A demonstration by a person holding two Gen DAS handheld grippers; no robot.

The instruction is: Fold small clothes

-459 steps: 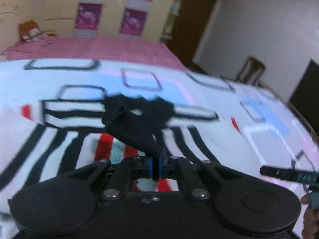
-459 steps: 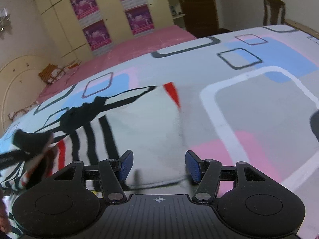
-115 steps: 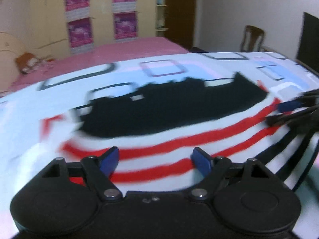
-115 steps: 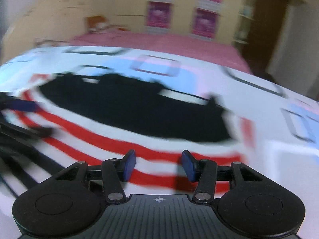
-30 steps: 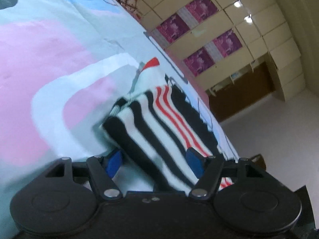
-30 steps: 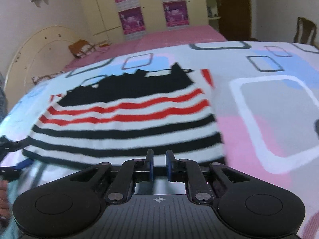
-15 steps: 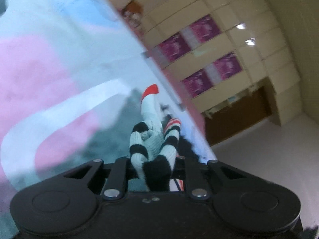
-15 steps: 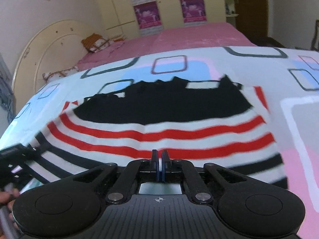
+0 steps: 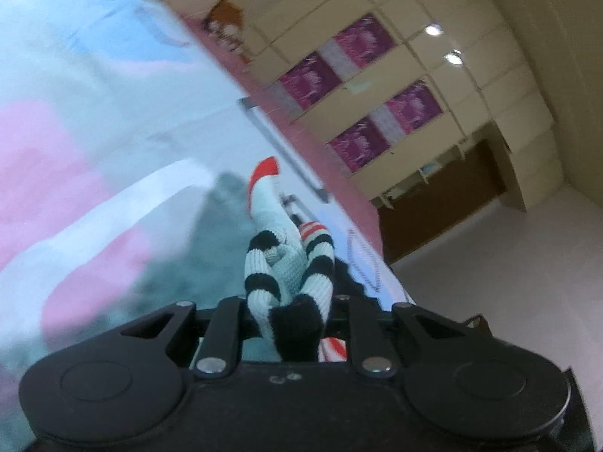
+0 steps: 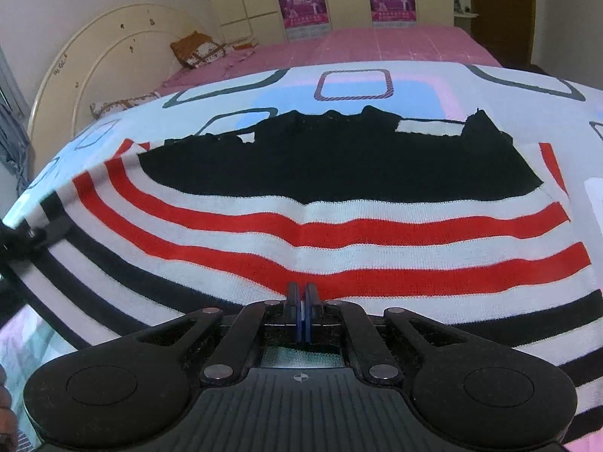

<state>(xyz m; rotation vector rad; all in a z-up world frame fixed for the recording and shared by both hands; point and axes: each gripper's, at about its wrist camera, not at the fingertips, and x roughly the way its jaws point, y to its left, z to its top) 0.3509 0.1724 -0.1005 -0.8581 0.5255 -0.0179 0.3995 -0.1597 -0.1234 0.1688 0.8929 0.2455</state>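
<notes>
Since a second ago, the left gripper [image 9: 290, 301] has gone from spread wide around the sweater's [image 10: 301, 222] folded edge to clamped narrow on a bunched wad of black-and-white knit, which now stands up between its fingers toward 12 o'clock. The right gripper [image 10: 300, 301] has pinched fully together on the near hem; it has stayed that way for the last half second, and the view has drawn closer over the red stripes.

The sweater lies spread on the patterned bedsheet [image 10: 377, 86], its black part at 12 o'clock from the right gripper. The left gripper shows at 9 o'clock in the right view, blurred. Beyond the sheet lie a pink bed [image 10: 377, 45], a cushion [image 10: 196, 51] by the curved headboard [image 10: 86, 60], and a wardrobe with purple posters [image 10: 301, 0]. Nothing stands on the sweater.
</notes>
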